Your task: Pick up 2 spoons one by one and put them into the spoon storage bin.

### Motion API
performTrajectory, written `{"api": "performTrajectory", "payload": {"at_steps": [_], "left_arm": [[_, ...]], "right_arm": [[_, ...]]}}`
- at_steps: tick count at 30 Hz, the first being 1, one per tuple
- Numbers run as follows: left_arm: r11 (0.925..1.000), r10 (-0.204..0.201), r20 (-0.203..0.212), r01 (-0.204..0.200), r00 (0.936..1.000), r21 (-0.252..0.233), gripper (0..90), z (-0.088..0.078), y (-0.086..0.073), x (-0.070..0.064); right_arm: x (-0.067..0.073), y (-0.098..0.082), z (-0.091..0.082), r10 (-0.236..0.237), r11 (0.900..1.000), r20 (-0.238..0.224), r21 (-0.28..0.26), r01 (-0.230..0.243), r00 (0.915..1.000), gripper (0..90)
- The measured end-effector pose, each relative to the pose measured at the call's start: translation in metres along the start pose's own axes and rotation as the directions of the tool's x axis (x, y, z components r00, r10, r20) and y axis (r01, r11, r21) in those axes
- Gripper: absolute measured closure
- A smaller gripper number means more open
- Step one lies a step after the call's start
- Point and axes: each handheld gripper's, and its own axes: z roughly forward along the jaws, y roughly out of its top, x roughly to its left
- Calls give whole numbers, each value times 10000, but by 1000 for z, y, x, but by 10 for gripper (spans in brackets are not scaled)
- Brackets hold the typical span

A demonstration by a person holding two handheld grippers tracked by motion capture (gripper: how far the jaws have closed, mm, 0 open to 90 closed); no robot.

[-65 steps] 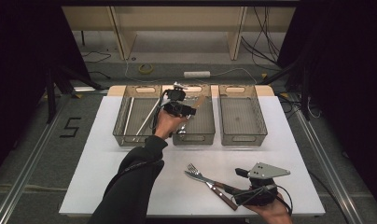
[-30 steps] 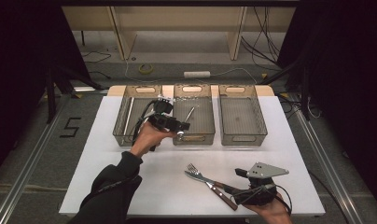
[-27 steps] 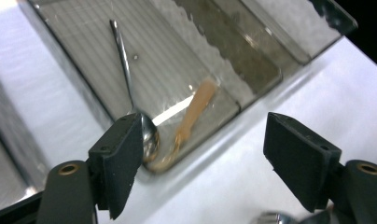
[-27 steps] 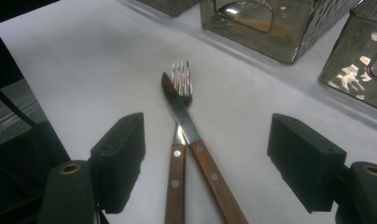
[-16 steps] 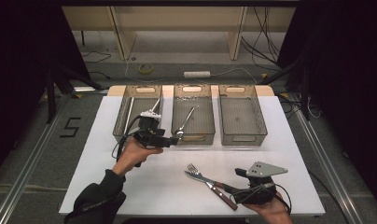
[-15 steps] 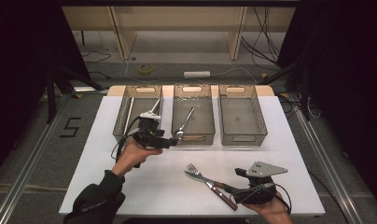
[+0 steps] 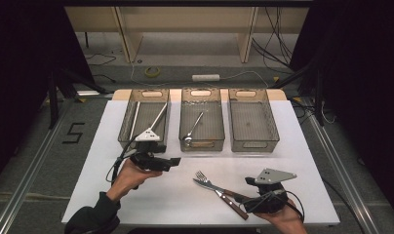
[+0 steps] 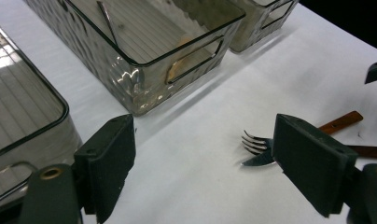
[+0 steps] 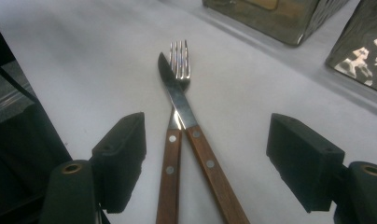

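Left gripper (image 7: 173, 162): held low over the white table (image 7: 302, 146), just in front of the left bin (image 7: 145, 122); its jaws have just been opening, are seen wide apart, and nothing is between them.
Right gripper (image 7: 244, 197): jaws are spread wide, with the wooden handles between them but not pressed.
Fork (image 9: 178, 60): lying flat on the table, crossed by the knife.
Knife (image 9: 175, 91): laid over the fork, blade beside the tines.
Spoon (image 7: 193, 126): lying in the middle bin (image 7: 202, 127).
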Motion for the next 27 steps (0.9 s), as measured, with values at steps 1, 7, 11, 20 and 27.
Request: {"api": "performTrajectory", "payload": {"at_steps": [1,7,11,20,27], "left_arm": [[10000,30,-37,-31,10000,-34,211,-2,-3,-1],[9994,143,-250,-151,9996,-325,210,-12,-17,-1],[9977,-68,-232,52,9997,-669,210,-20,-23,0],[9942,-272,-253,244,9993,-1046,208,-30,-35,2],[9892,-302,-247,263,9992,-1439,201,-37,-39,-1]], "right_arm": [[0,0,1,-4,10000,-14,91,4,10000,297],[-4,2,4,10,9990,-54,448,-8,10000,300],[-5,3,7,-68,9973,-46,735,72,10000,301],[-10,11,13,-281,9880,-193,1514,307,9994,305],[-12,17,19,-631,9678,-235,2425,669,9977,322]]}}
